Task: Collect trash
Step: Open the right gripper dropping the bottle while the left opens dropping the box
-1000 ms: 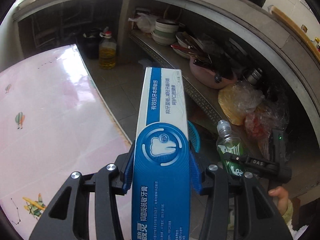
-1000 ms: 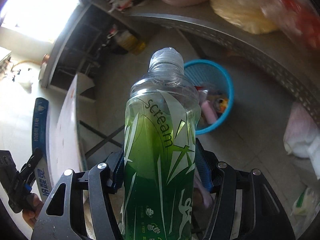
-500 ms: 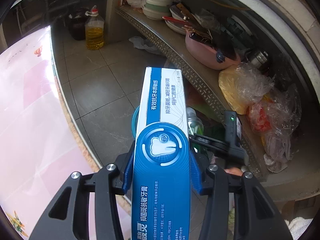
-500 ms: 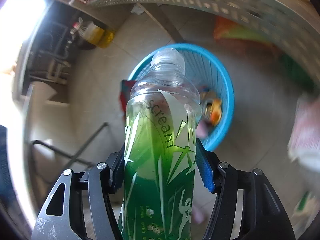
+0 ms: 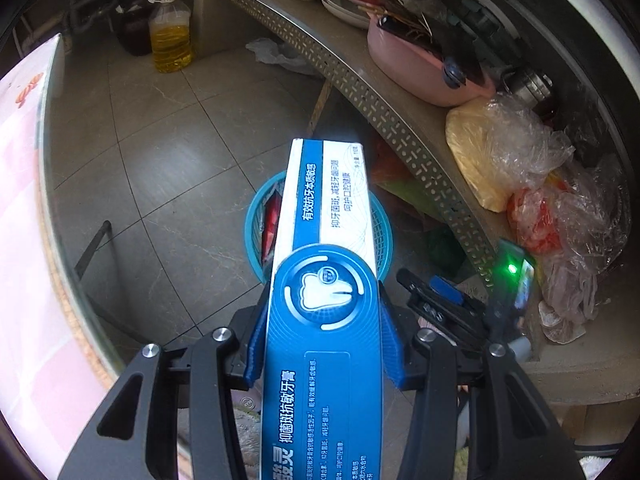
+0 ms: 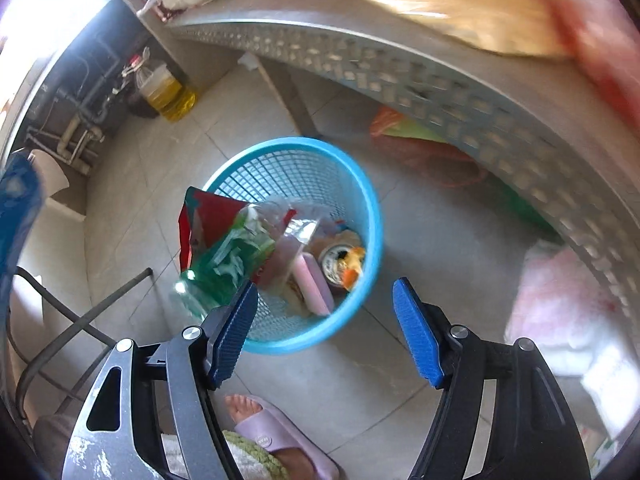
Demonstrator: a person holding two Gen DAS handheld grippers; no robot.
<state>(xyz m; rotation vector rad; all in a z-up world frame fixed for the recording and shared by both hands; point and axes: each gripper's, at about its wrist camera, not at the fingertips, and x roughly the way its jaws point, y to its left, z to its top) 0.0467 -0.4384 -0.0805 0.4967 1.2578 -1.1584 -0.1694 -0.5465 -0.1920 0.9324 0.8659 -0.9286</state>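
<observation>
My left gripper (image 5: 324,336) is shut on a blue and white toothpaste box (image 5: 328,240) and holds it above a blue mesh trash basket (image 5: 252,232) on the tiled floor. My right gripper (image 6: 324,336) is open and empty above the same basket (image 6: 368,216). The green drink bottle (image 6: 228,256) is blurred, free of the pads, at the basket's near left rim. The basket holds a red wrapper (image 6: 200,216), a pink tube (image 6: 316,284) and other trash. The right gripper also shows in the left wrist view (image 5: 440,296).
A perforated metal shelf (image 5: 360,80) carries a pink pan (image 5: 420,68), bowls and plastic bags (image 5: 520,152). An oil jug (image 5: 170,36) stands on the floor. A pink-covered table edge (image 5: 44,208) is at left. My slippered foot (image 6: 272,432) is near the basket.
My right gripper has opened and let go of the green bottle, which is dropping into the basket. My left gripper has moved with the toothpaste box to above the basket.
</observation>
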